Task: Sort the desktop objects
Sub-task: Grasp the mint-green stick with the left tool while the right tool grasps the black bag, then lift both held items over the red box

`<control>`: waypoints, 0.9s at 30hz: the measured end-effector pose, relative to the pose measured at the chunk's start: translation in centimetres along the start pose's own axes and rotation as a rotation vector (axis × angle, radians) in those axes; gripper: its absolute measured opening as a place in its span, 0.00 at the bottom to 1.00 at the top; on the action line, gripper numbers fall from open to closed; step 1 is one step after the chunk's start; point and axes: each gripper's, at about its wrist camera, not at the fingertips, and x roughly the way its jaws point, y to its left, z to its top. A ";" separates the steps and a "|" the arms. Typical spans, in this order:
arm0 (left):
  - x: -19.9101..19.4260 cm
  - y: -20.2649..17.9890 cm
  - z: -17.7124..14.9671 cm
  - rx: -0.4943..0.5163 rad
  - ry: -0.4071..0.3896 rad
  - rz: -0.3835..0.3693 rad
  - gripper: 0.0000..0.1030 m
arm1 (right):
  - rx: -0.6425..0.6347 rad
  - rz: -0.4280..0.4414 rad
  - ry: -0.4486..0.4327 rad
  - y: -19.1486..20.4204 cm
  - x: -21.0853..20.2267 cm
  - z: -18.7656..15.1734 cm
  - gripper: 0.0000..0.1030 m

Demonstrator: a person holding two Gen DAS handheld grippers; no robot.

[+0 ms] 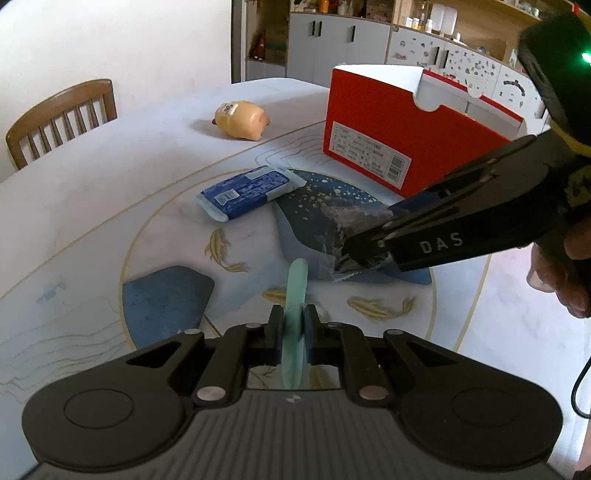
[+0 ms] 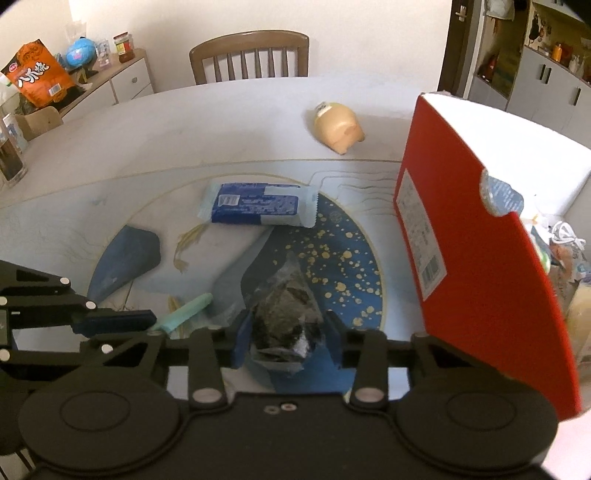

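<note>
Both claws are loaded, presumably for the red box (image 2: 480, 258) on the right. The left gripper (image 1: 293, 328) is clamped tight on the thin mint-green stick (image 1: 295, 295). The right gripper (image 2: 286, 332) is squeezing the crinkly dark snack packet (image 2: 284, 314) near the table's (image 1: 110, 166) middle. The blue wrapped pack (image 2: 258, 205) and peach piggy toy (image 2: 338, 127) wait farther back.

I see a wooden chair (image 2: 249, 55) behind the far edge of the table (image 2: 184, 122). A low sideboard (image 2: 110, 83) stands past the table's left corner; it carries an orange bag (image 2: 38, 77), a small globe (image 2: 82, 51) and a jar (image 2: 125, 47). Grey cabinets (image 1: 340, 44) with shelves (image 1: 476, 22) above stand by the wall.
</note>
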 end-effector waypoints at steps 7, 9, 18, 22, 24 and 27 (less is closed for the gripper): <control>-0.1 0.2 0.1 -0.028 0.007 -0.011 0.09 | 0.010 -0.005 -0.018 -0.2 -1.0 -0.2 0.31; -0.4 0.2 0.2 -0.038 -0.003 -0.012 0.09 | 0.015 -0.007 -0.023 -0.2 -1.3 -0.4 0.30; -1.7 0.0 1.1 -0.062 -0.026 -0.022 0.09 | 0.032 0.012 -0.060 -0.3 -3.6 -0.7 0.25; -2.6 -0.2 1.9 -0.072 -0.045 -0.026 0.09 | 0.043 0.016 -0.074 -0.4 -4.9 -0.8 0.25; -3.0 -0.4 2.2 -0.074 -0.056 -0.028 0.09 | 0.049 0.019 -0.085 -0.5 -5.7 -0.8 0.24; -3.7 -0.8 2.7 -0.075 -0.072 -0.031 0.09 | 0.059 0.021 -0.099 -0.6 -6.7 -0.9 0.24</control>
